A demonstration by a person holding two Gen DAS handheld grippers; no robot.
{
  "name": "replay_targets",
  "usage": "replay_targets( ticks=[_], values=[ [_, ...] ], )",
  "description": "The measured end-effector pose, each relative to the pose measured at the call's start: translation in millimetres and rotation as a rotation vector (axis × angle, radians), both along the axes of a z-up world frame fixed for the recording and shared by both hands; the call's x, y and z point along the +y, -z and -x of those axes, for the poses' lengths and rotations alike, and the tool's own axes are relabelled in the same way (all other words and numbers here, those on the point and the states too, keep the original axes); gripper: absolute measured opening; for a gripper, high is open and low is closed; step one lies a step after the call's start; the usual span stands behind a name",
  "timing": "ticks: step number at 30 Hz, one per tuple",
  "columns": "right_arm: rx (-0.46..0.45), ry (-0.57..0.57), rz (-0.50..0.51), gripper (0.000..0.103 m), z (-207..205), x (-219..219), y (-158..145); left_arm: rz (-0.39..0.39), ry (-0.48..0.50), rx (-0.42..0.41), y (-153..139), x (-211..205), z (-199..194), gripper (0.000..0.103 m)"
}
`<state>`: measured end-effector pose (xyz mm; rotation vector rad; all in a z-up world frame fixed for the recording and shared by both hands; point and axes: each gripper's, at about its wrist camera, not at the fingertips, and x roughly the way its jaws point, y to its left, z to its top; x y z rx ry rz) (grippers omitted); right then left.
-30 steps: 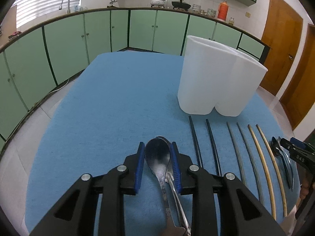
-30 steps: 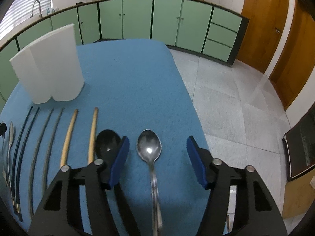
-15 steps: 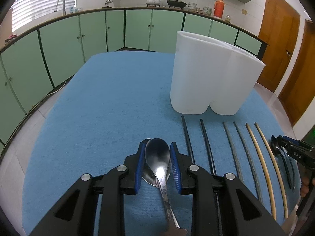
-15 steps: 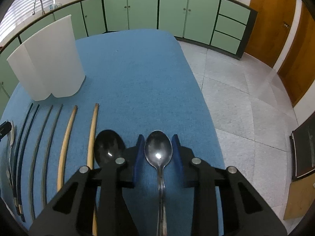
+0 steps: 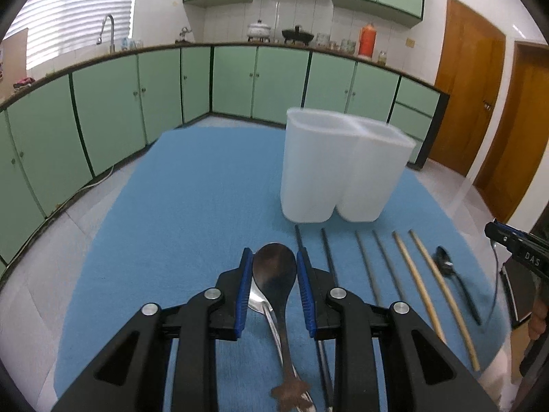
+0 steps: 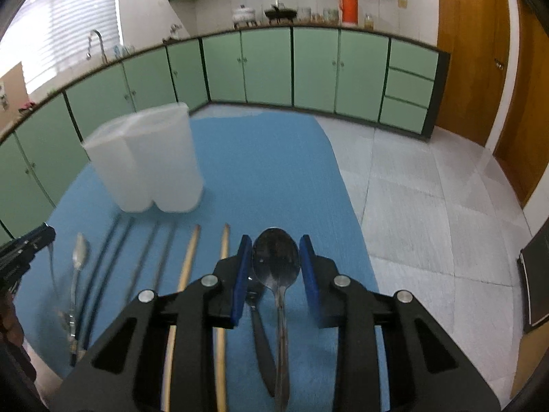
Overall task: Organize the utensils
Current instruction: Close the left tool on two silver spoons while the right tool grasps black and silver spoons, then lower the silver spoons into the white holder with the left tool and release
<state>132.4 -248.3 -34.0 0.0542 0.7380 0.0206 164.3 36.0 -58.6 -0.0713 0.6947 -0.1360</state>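
My left gripper [image 5: 274, 253] is shut on the bowl of a metal spoon [image 5: 274, 274], held a little above the blue table [image 5: 188, 206]; a second silver spoon [image 5: 255, 300] lies under it. My right gripper [image 6: 275, 240] is shut on another metal spoon [image 6: 276, 261], raised above a black spoon [image 6: 257, 312] on the cloth. The white two-compartment holder [image 5: 343, 171] [image 6: 147, 161] stands upright beyond both. Between the grippers lie pairs of black chopsticks [image 5: 326, 250], grey chopsticks [image 5: 367, 264] and bamboo chopsticks [image 5: 422, 285] in a row.
The table's right edge [image 6: 357, 213] drops to a tiled floor. Green cabinets [image 5: 240, 82] line the far walls, and wooden doors [image 5: 480, 103] stand at the right. The right gripper's tip [image 5: 514, 254] shows at the left view's right edge, near the black spoon [image 5: 446, 267].
My right gripper's jaws closed from wide open onto the metal spoon and lifted it. The left gripper rose with its spoon off the second one. Both views now tilt up.
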Motion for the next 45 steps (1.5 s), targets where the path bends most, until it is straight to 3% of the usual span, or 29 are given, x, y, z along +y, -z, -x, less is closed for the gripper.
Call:
replay_targets(
  ticks=[13, 24, 36, 41, 45],
  values=[
    [-0.139, -0.057, -0.051, 0.027, 31, 7, -48, 0.067, 0.025, -0.148, -38, 4, 39, 0.025],
    [-0.262, -0.125, -0.064, 0.027, 6, 27, -87, 0.075, 0.017, -0.252, -74, 3, 29, 0.025],
    [-0.421, -0.158, -0.133, 0.027, -85, 42, -134, 0.1, 0.041, -0.443, -144, -15, -50, 0.025],
    [-0.408, -0.159, -0.168, 0.027, -126, 44, -124, 0.097, 0.042, -0.43, -136, -27, -93, 0.025],
    [-0.337, -0.158, -0.162, 0.027, -151, 54, -97, 0.078, 0.035, -0.379, -113, -34, -123, 0.025]
  ],
)
